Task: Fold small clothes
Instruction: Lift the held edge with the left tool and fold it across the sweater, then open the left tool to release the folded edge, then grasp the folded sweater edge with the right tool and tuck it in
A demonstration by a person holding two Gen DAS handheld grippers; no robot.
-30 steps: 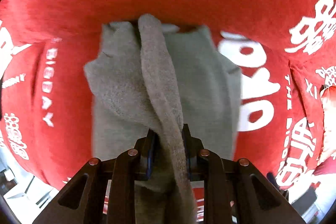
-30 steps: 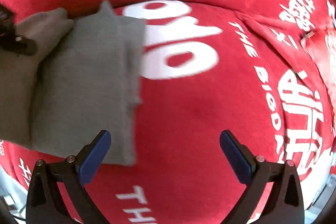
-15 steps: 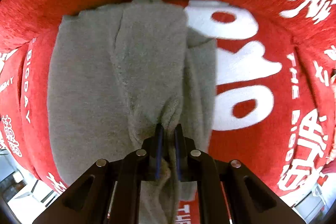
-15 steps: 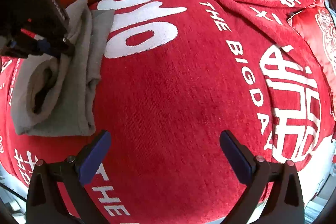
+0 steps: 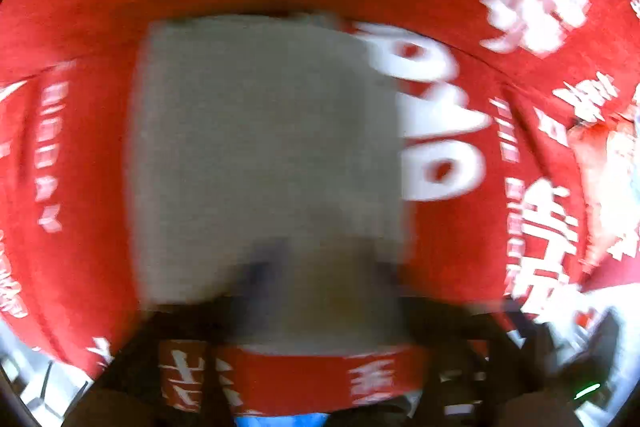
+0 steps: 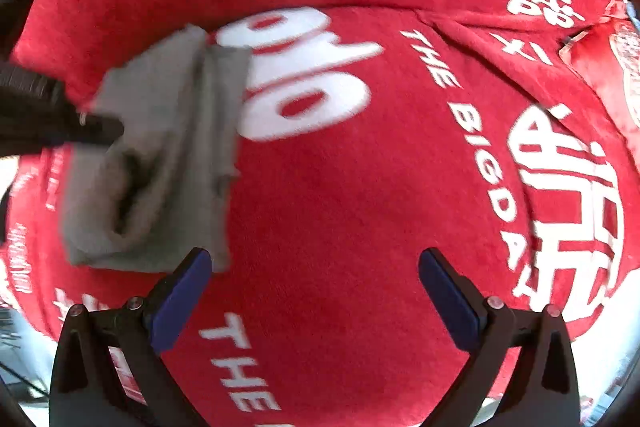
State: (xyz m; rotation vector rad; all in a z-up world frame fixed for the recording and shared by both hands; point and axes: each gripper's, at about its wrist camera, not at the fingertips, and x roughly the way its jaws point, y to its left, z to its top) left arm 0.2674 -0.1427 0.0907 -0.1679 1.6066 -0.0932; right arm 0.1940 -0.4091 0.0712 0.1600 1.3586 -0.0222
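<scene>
The small grey knitted garment (image 6: 160, 155) lies folded on the red printed blanket (image 6: 360, 207). The left tool (image 6: 60, 123) touches its edge (grip unclear); the right tool (image 6: 314, 291) hovers agape, ready to assist.

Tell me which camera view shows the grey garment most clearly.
The right wrist view. There the grey garment is fairly sharp: its folded layers and edges show on the red blanket, with the left gripper at it. The left wrist view fills with the garment, but motion blur smears it into a flat grey patch.
</scene>
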